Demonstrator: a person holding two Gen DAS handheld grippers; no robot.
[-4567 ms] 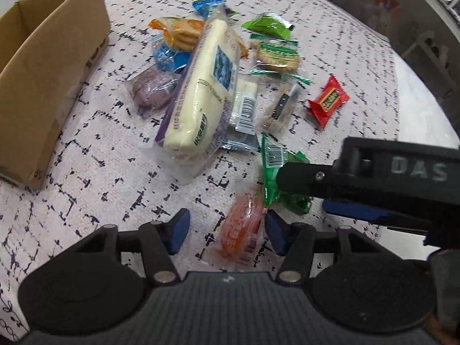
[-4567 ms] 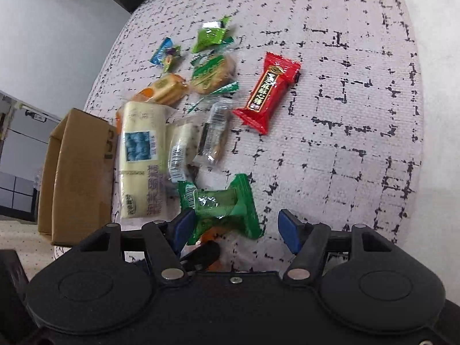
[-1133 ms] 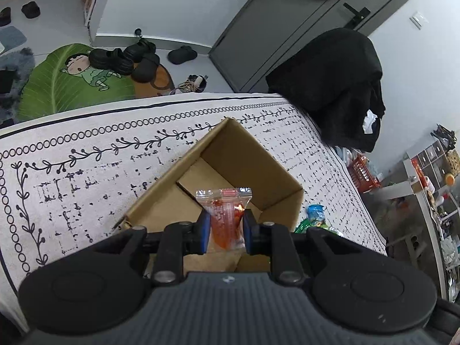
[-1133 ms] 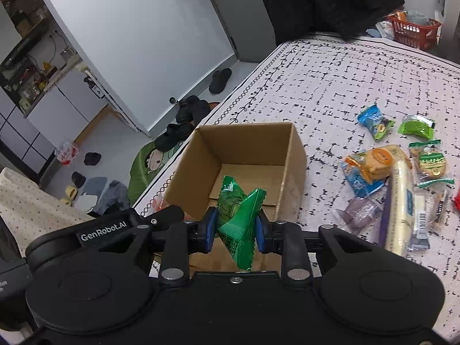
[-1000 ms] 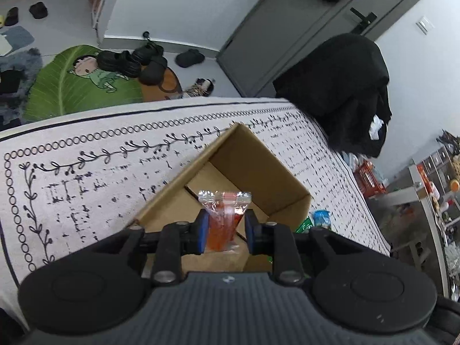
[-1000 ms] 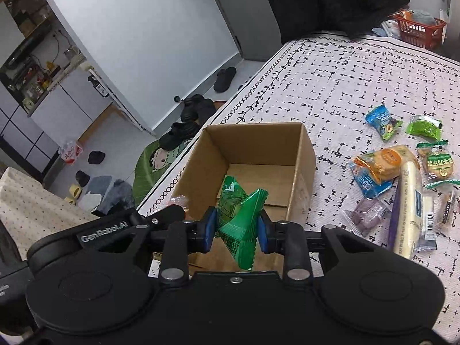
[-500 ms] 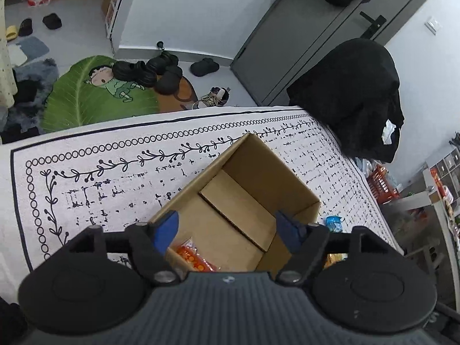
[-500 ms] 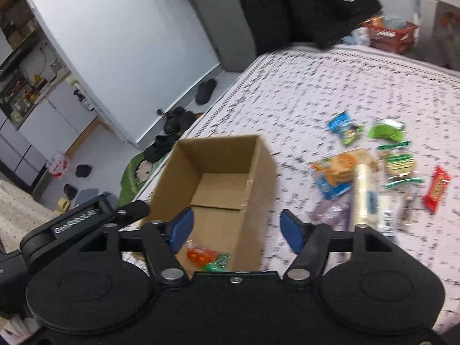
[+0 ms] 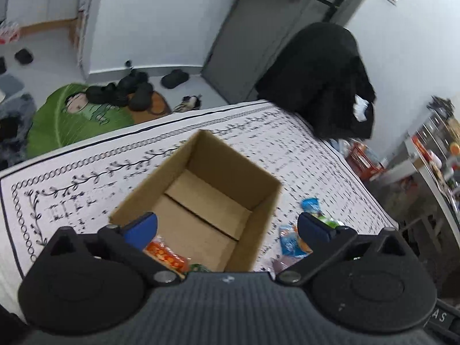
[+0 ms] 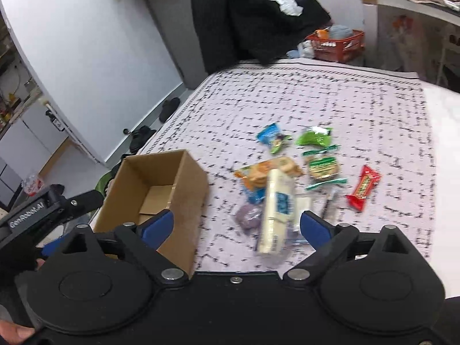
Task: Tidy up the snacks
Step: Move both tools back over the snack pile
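Whereas a second ago an orange packet was clamped in the left tool (image 9: 227, 224) and a green packet in the right tool (image 10: 235, 224), both tools are now spread wide and nothing is held in either. Nearest the left tool, the orange packet (image 9: 165, 254) is seen lying on the floor of the cardboard box (image 9: 258, 218), at its near corner just beneath the left blue pad, with a sliver of the green packet (image 9: 197, 267) beside it at the tool's body edge. The rest of the box floor is bare cardboard.

From the right wrist view, the box (image 10: 189, 201) is seen at the near left edge of the patterned table (image 10: 330, 100), partly behind the left pad. Between the spread pads and just beyond them, the long cream packet (image 10: 277, 210) lies beside a purple snack (image 10: 247, 215). Farther on, an orange biscuit pack (image 10: 258, 172), a red bar (image 10: 363, 187), a green-trimmed biscuit (image 10: 323, 166), a green pouch (image 10: 313, 138) and a blue packet (image 10: 271, 135) are scattered toward the table's middle.
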